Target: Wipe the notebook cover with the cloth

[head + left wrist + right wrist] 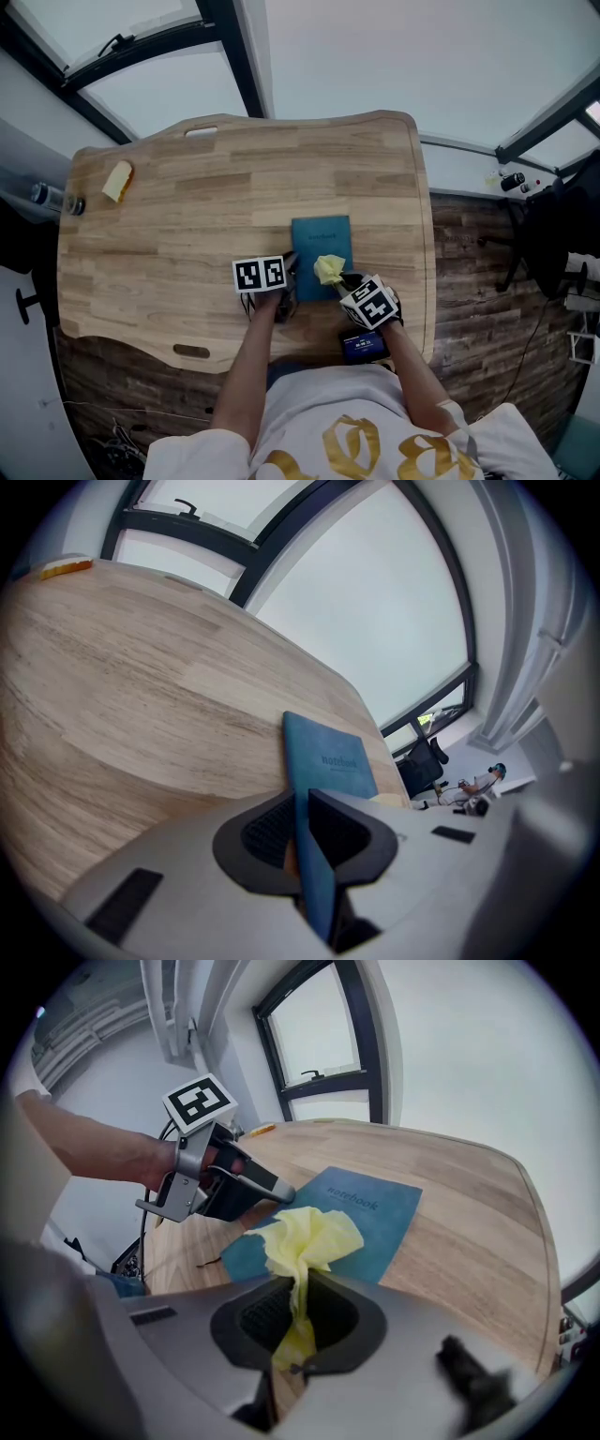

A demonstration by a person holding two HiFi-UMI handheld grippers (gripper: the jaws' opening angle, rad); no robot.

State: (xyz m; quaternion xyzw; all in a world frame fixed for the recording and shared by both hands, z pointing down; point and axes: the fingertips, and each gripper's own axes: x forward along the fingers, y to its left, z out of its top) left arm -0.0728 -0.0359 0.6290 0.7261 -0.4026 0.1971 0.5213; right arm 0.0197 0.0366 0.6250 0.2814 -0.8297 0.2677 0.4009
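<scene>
A blue notebook point(321, 246) lies flat on the wooden table point(187, 234), near its front right. My left gripper point(288, 283) is shut on the notebook's near left edge; in the left gripper view the cover point(330, 761) runs up from between the jaws of this gripper point(302, 834). My right gripper point(343, 281) is shut on a crumpled yellow cloth point(328, 270), which rests over the notebook's near right part. In the right gripper view the cloth point(309, 1237) bunches out of the right gripper point(298, 1312) above the notebook point(370, 1208), with the left gripper point(267, 1190) clamped at the notebook's left edge.
A yellow sponge-like piece point(118, 180) lies at the table's far left, and a bottle point(54, 198) sticks out past the left edge. A dark flat device point(363, 345) sits at the near edge by my right hand. An office chair point(548, 234) stands on the floor to the right.
</scene>
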